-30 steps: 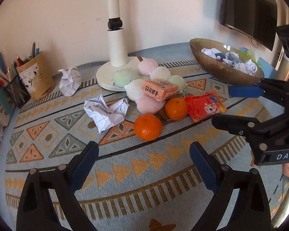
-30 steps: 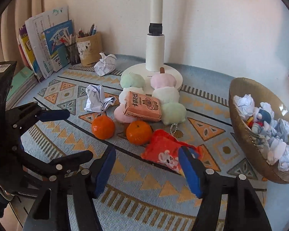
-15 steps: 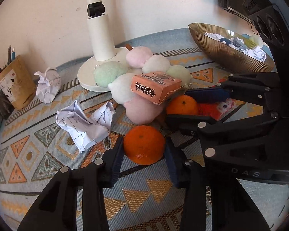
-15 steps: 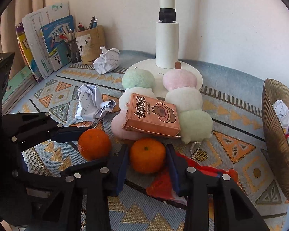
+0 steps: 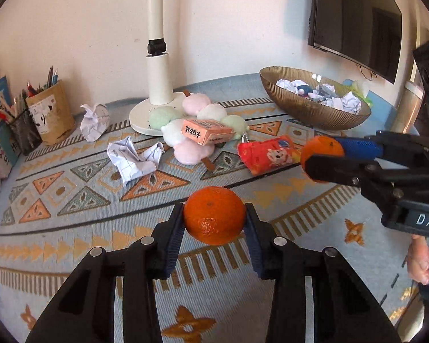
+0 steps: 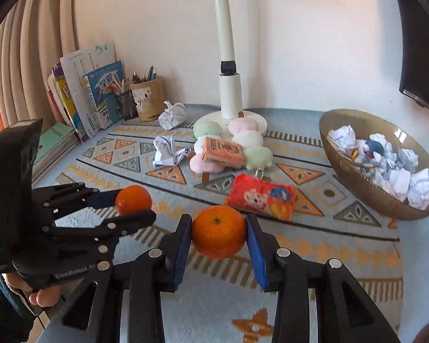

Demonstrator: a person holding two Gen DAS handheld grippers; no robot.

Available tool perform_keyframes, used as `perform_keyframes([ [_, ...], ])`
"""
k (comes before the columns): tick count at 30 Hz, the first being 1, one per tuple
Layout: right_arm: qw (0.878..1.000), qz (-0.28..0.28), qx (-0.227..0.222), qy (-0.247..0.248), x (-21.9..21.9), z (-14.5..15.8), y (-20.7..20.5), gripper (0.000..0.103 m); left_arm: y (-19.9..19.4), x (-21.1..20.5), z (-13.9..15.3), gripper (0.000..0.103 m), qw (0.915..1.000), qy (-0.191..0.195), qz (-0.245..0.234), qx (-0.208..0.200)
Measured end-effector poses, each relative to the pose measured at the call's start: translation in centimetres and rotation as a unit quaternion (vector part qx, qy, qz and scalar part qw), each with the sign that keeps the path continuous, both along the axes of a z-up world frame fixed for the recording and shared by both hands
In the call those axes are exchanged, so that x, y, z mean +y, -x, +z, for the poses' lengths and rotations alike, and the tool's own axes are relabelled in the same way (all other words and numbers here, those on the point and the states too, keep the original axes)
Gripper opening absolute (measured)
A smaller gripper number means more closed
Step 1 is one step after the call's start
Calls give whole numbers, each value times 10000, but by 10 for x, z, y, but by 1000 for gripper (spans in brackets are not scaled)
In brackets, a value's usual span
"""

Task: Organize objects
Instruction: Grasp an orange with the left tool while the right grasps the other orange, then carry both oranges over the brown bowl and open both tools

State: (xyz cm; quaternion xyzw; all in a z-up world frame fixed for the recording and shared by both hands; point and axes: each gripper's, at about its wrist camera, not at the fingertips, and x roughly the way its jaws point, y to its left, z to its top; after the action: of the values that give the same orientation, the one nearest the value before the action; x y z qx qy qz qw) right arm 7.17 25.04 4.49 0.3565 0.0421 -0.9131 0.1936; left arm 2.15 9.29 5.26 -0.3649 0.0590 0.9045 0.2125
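While each gripper is clamped on a mandarin, both fruits hang clear of the desk's patterned cloth [image 5: 80, 200], toward its near edge. Left gripper [image 5: 214, 223] pinches its mandarin [image 5: 214, 218] between blue pads; right gripper [image 6: 218, 233] does the same w/ the second mandarin [image 6: 218, 230]. Judging by the task, the step in hand is carrying both off to wherever fruit belongs; that spot isn't obvious. To do it well: keep the squeeze steady but light, since the skins are soft & round fruit can roll out; keep the two grippers apart; lower until fruit rests before letting go.

Counts: 2 mandarins. 1 red snack pouch [image 6: 261, 197] mid-desk. 1 orange carton [image 6: 223, 151] lying on the plush dango skewers [image 6: 243, 140], approx. 2, by the lamp base [image 6: 260, 120] at the back. 2 crumpled papers loose on the cloth [image 5: 134, 160] [image 5: 94, 117], more inside the brown bowl [image 6: 369, 185] at the right edge. 2 pen holders [image 5: 50, 114] & books [image 6: 91, 91] at the back-left corner.
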Motion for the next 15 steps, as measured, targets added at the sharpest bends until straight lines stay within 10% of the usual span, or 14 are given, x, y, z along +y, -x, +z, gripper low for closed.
perform_keyframes([
  [15, 9968, -391, -688, -141, 23, -47, -7, 42, -21, -7, -7, 37, 9967, -28, 719, 380],
])
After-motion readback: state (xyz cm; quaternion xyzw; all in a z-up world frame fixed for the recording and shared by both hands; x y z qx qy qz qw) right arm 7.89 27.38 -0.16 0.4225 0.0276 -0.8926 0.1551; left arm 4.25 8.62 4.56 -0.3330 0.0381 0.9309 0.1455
